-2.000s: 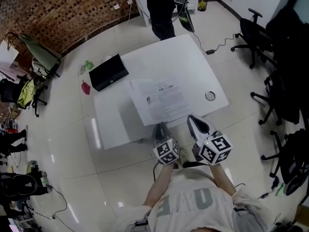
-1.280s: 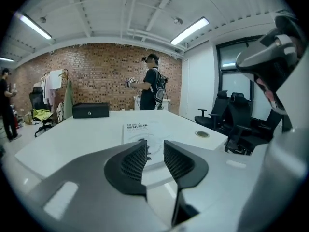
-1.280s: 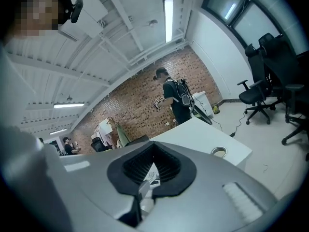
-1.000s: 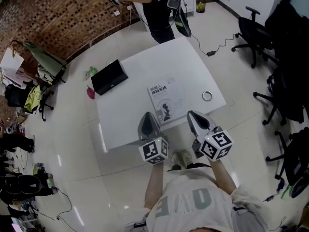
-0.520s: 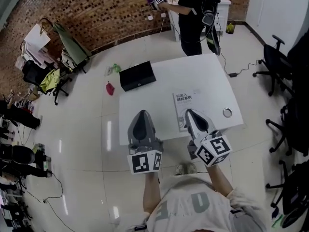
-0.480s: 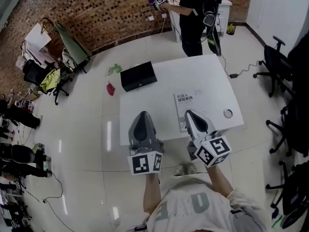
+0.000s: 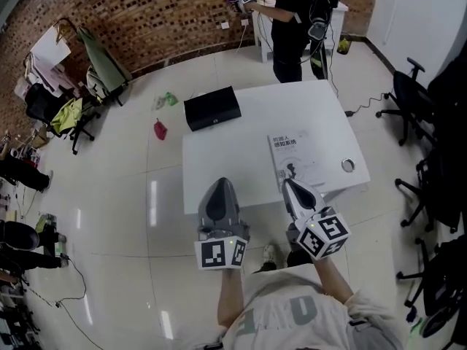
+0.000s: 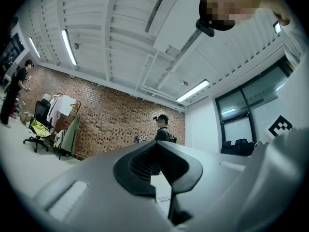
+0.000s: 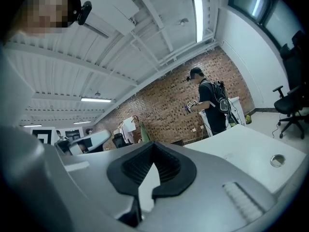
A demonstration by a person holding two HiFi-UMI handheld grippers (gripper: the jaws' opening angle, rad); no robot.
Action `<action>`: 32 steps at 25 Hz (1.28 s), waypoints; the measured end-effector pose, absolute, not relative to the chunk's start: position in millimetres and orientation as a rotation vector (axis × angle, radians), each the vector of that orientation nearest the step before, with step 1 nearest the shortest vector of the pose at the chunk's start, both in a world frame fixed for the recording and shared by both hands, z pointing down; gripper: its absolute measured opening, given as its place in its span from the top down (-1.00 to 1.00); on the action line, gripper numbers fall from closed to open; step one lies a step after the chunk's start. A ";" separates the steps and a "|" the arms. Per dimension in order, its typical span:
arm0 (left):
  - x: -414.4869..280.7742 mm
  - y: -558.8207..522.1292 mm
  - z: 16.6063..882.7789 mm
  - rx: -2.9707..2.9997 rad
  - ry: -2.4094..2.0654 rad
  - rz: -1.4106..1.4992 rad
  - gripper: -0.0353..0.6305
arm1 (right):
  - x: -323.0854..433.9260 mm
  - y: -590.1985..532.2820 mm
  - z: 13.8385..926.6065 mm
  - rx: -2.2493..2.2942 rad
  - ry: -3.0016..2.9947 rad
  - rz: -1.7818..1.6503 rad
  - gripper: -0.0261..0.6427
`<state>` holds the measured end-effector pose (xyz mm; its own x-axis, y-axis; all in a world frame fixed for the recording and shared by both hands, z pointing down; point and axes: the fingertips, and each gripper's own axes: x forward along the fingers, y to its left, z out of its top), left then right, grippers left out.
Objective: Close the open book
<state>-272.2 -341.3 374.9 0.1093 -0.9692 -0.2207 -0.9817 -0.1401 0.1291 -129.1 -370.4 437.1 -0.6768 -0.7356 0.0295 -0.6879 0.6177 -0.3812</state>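
Now the book (image 7: 295, 162) lies shut on the table (image 7: 219, 152) just ahead of the right tool (image 7: 293, 187), no longer open; right and left tool (image 7: 219, 184) have backed off, closed, empty, so the task looks done.

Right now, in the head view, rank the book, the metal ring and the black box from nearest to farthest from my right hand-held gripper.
1. The book, closed, just ahead of the right hand-held gripper.
2. The metal ring, off to the right near the edge of the table.
3. The black box, at the far left corner.
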 end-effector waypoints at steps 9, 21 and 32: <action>-251.0 -257.0 375.0 -2.302 2.029 0.394 0.87 | -118.3 -271.0 408.2 -1.128 2.718 -0.446 0.91; -103.1 -5.9 401.2 -2.428 2.002 0.421 0.87 | 32.5 -36.6 443.1 -1.188 2.596 -0.564 0.91; -99.2 105.9 383.2 -2.339 2.081 0.449 0.87 | 30.7 68.9 412.5 -1.043 2.684 -0.489 0.91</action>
<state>-99.2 105.9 383.2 0.0937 -0.9761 -0.1961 -0.9701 -0.1338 0.2025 30.7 68.9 412.5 -0.7238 -0.6849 -0.0837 -0.6115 0.6928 -0.3823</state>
